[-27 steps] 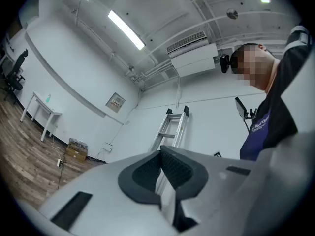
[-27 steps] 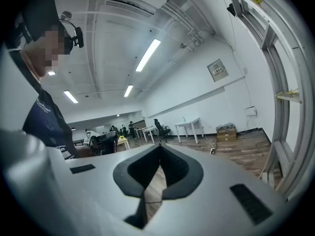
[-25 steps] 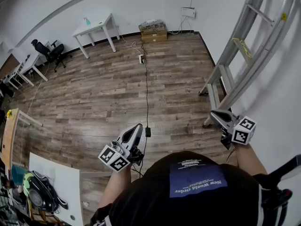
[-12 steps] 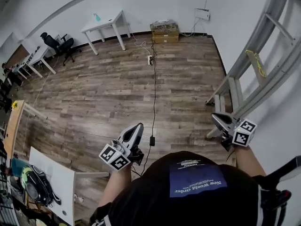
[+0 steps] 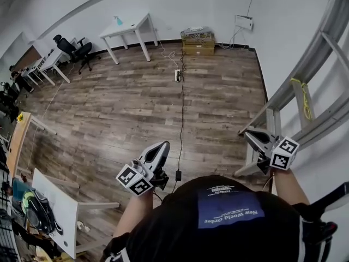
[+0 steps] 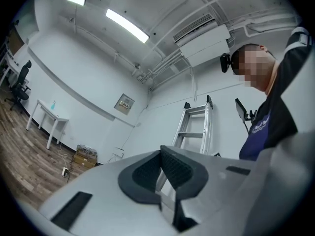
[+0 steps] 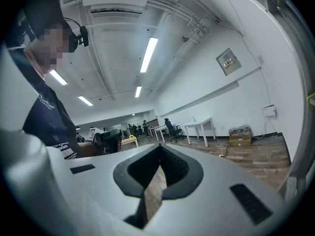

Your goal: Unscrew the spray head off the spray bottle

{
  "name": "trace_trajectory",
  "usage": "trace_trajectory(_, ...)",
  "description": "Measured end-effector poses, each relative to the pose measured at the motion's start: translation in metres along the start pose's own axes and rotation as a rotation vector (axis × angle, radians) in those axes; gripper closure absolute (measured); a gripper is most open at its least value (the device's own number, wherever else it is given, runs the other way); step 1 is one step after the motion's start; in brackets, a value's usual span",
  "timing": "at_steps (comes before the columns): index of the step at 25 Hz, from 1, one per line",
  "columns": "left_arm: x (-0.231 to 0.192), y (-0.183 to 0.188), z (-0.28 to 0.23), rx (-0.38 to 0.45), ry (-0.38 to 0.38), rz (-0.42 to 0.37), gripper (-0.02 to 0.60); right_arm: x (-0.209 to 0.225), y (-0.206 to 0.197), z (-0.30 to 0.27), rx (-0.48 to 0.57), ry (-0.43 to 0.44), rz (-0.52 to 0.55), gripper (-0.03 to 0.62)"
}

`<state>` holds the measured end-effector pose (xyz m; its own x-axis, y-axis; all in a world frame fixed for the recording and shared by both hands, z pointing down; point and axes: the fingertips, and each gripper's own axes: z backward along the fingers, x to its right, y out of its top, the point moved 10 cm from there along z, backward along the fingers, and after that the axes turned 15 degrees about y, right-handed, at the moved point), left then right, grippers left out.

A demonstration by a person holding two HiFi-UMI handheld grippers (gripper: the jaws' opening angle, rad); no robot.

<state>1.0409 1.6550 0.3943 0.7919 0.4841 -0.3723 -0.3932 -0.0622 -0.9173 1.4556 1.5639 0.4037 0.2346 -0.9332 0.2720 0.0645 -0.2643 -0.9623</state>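
Right, we hold both grippers out ahead of our torso, forearms reaching forward: left gripper [image 5: 161,145] tipped slightly upward, right gripper [image 5: 248,134] about level beside the ladder [image 5: 301,100]. Both sets of jaws sit pressed together, nothing between them. Our spray bottle [image 5: 118,21] stands far off on the white surface [image 5: 133,25] by the wall.
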Motion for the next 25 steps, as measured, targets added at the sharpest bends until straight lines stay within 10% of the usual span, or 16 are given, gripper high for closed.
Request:
trace_trajectory(11, -0.053, -0.005, -0.070, -0.046, -0.050, 0.032, 0.580, 0.061, -0.002, -0.016, 0.000, -0.070, -0.044, 0.597)
trace_trajectory(25, -0.243, 0.078, -0.124, -0.038, -0.108, 0.011, 0.580, 0.136, 0.042, -0.187, 0.075, -0.130, -0.019, 0.597)
